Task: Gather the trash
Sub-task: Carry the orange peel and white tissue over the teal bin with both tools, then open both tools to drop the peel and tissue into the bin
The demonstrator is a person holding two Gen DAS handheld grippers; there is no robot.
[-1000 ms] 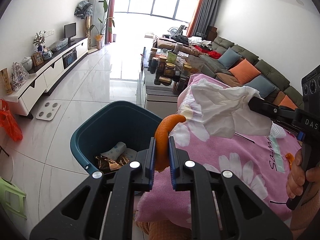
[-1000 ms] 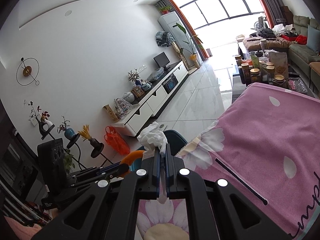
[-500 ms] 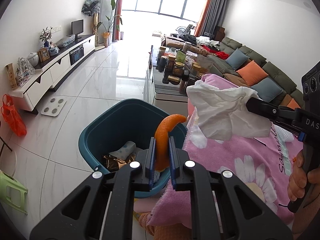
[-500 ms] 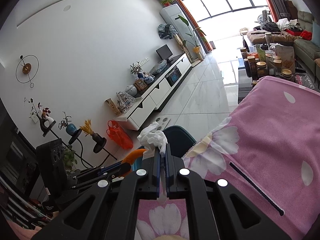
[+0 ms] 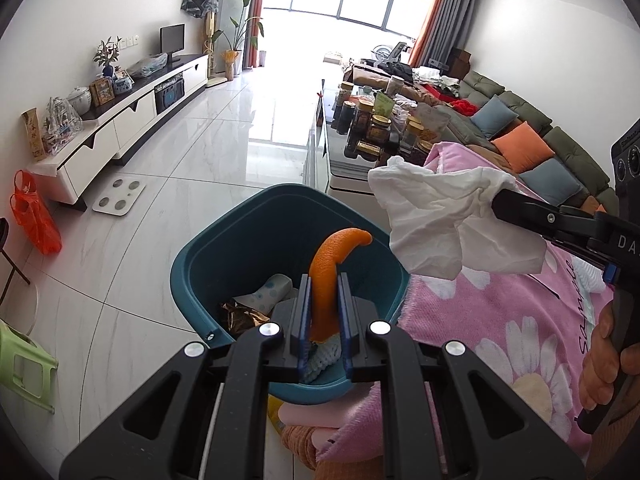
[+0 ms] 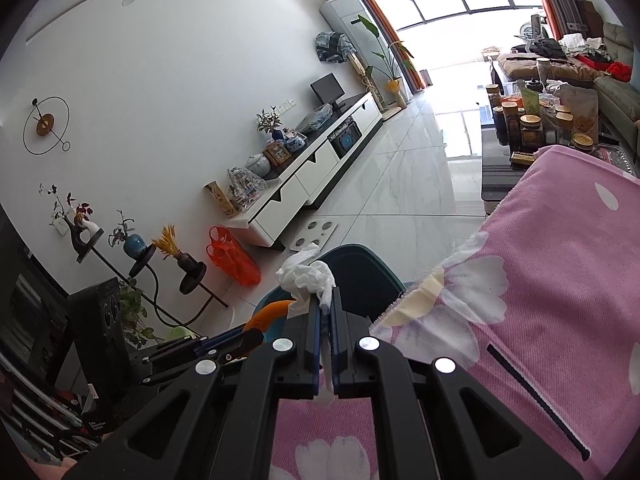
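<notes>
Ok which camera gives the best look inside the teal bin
The left wrist view: it looks down into the teal bin, showing the wrappers and paper inside. The right wrist view shows only part of its rim behind the tissue and claw.

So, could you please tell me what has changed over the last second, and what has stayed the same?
The left tool has carried the orange peel forward, from beside the teal bin to above its opening. The right tool has moved with it, bringing the white tissue near the bin's far rim. Nothing was released: both tools remain clamped on their pieces, and the trash already in the bin is unmoved.
</notes>
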